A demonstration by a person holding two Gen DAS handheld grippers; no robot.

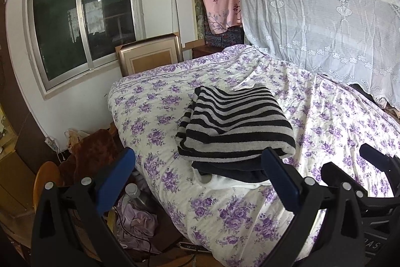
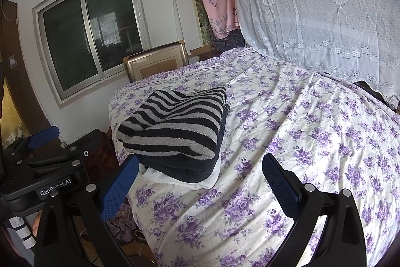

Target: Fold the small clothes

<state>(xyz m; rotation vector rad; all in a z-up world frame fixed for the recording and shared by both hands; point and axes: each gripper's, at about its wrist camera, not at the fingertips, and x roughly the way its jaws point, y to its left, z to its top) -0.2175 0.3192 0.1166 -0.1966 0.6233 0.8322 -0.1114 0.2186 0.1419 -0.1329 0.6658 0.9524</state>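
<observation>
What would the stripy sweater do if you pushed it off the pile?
The stripy sweater looks like soft knit, so it would probably flop and unfold rather than slide as a block. It lies on a dark garment, so a push might drag that along. It looks thick, perhaps fairly heavy.

- A stack of folded clothes (image 1: 235, 131) lies on the bed (image 1: 325, 116), near its left edge.
- The left tool (image 1: 200, 177) hangs before the stack, its fingers spread apart.
- The right tool (image 2: 200, 177) hangs to the right of the left one, spread too.
- A window (image 1: 82, 24) is behind the bed, at left.
- A lace curtain (image 1: 325, 16) hangs behind it, at right.
</observation>
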